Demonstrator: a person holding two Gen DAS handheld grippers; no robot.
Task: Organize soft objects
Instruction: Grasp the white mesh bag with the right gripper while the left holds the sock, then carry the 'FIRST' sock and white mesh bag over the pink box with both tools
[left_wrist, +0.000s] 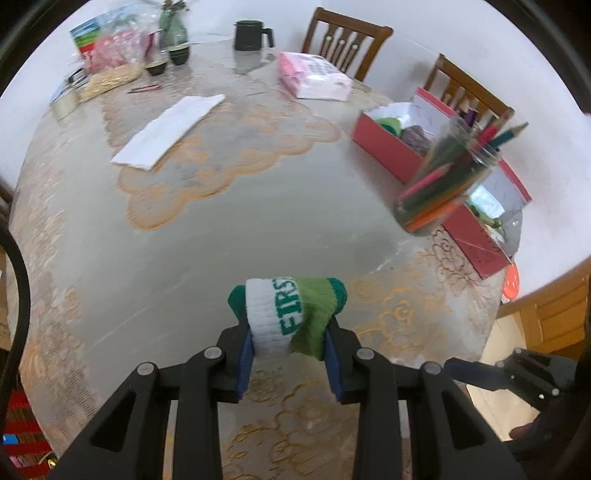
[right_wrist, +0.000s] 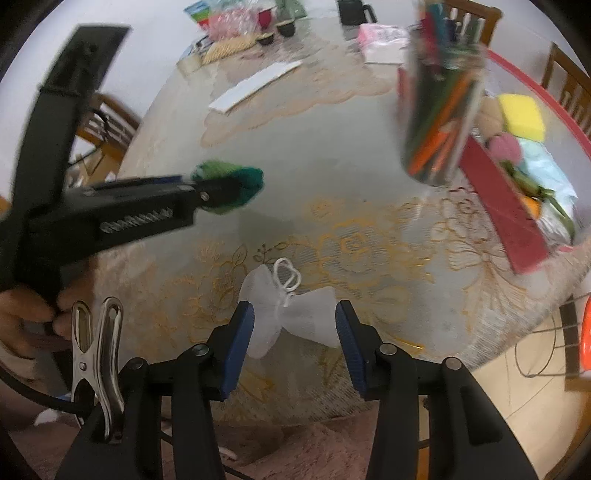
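Observation:
My left gripper (left_wrist: 290, 345) is shut on a rolled green and white sock (left_wrist: 291, 312) lettered "FIRST" and holds it above the table; the sock (right_wrist: 236, 184) also shows in the right wrist view, in the left gripper (right_wrist: 221, 190). My right gripper (right_wrist: 295, 328) is open, its blue pads on either side of a white mesh drawstring pouch (right_wrist: 295, 317) lying near the table's front edge. A red box (left_wrist: 391, 147) holding soft items stands at the right; in the right wrist view the box (right_wrist: 506, 206) holds a yellow sponge (right_wrist: 521, 116) and a pink ball (right_wrist: 504, 147).
A clear jar of coloured pencils (left_wrist: 447, 181) stands next to the red box. A white folded paper (left_wrist: 170, 129), a pink pack (left_wrist: 314, 75), a black mug (left_wrist: 251, 35), small cups and snack bags lie farther back. Wooden chairs (left_wrist: 347, 40) surround the table. A metal clip (right_wrist: 98, 354) sits left of my right gripper.

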